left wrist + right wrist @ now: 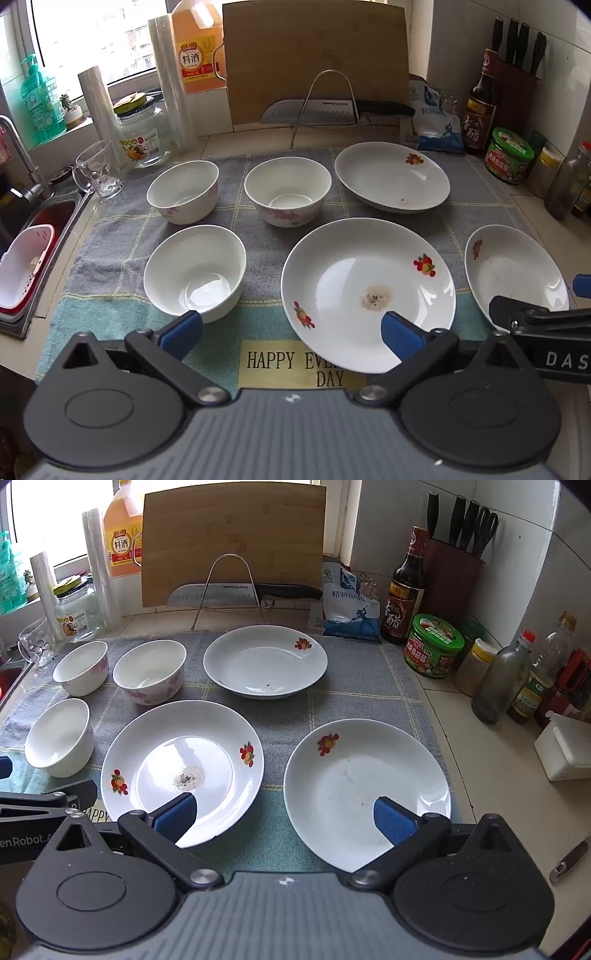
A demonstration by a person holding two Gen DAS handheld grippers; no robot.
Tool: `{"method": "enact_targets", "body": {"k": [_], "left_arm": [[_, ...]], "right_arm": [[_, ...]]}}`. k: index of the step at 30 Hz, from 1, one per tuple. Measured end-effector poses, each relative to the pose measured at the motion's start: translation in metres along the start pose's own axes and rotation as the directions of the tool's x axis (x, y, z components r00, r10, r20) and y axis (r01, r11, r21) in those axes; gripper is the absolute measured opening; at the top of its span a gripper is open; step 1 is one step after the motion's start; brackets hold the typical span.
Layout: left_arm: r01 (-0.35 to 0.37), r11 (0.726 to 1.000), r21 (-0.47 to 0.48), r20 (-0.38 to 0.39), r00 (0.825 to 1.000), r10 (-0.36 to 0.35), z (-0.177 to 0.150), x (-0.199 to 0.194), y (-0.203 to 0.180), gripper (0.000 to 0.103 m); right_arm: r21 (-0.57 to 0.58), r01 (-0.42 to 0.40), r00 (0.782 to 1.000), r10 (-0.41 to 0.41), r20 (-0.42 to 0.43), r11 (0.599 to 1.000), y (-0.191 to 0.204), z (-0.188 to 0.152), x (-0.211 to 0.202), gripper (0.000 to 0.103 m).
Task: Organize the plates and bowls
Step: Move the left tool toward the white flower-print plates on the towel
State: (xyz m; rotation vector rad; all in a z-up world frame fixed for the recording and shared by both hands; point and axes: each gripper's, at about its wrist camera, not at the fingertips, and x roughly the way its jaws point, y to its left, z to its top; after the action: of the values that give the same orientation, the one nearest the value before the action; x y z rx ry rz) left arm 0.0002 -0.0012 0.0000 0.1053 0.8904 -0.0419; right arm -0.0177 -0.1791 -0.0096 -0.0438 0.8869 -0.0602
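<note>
Three white bowls and three white plates sit apart on a grey checked mat (110,236) spread over the tiled bench (476,786).

The bowls take the mat's left side. The plain bowl (195,271) is nearest. Behind it stand the left flowered bowl (183,191) and the middle flowered bowl (288,190). Clear strips of mat run between all three.

The plates fill the right side. The speckled plate (367,291), with a crumb stain at its centre, lies nearest the left tool (291,328). The far plate (265,660) lies behind it, near the mat's back edge. The right plate (367,794) lies with its outer rim close to the mat's right edge.

Both tools hover over the near edge of the mat, angled down, jaws spread wide and holding nothing. The left tool's right finger overlaps the speckled plate's near rim in view; its left finger shows just in front of the plain bowl. The right tool (284,819) straddles the gap between the speckled plate and the right plate.

A sink (44,236) drops away past the mat's left edge. Bottles and a green-lidded jar (434,646) crowd the bench at the right. A cutting board (232,542) and a cleaver (243,592) stand behind.
</note>
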Motion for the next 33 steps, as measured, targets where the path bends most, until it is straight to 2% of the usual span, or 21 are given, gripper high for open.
{"method": "enact_targets", "body": {"k": [2, 17, 33], "left_arm": [[0.003, 1.0, -0.002, 0.017, 1.0, -0.003, -0.001, -0.001, 0.0, 0.102], [0.009, 1.0, -0.007, 0.014, 1.0, -0.009, -0.002, -0.014, 0.0, 0.102], [0.006, 1.0, -0.017, 0.015, 1.0, -0.006, 0.0, -0.008, 0.007, 0.102]], "right_arm": [[-0.004, 0.01, 1.0, -0.01, 0.014, 1.0, 0.001, -0.001, 0.0, 0.103], [-0.014, 0.0, 1.0, 0.0, 0.021, 1.0, 0.006, -0.001, -0.009, 0.103], [-0.015, -0.003, 1.0, 0.003, 0.024, 1.0, 0.007, -0.002, -0.011, 0.103]]}}
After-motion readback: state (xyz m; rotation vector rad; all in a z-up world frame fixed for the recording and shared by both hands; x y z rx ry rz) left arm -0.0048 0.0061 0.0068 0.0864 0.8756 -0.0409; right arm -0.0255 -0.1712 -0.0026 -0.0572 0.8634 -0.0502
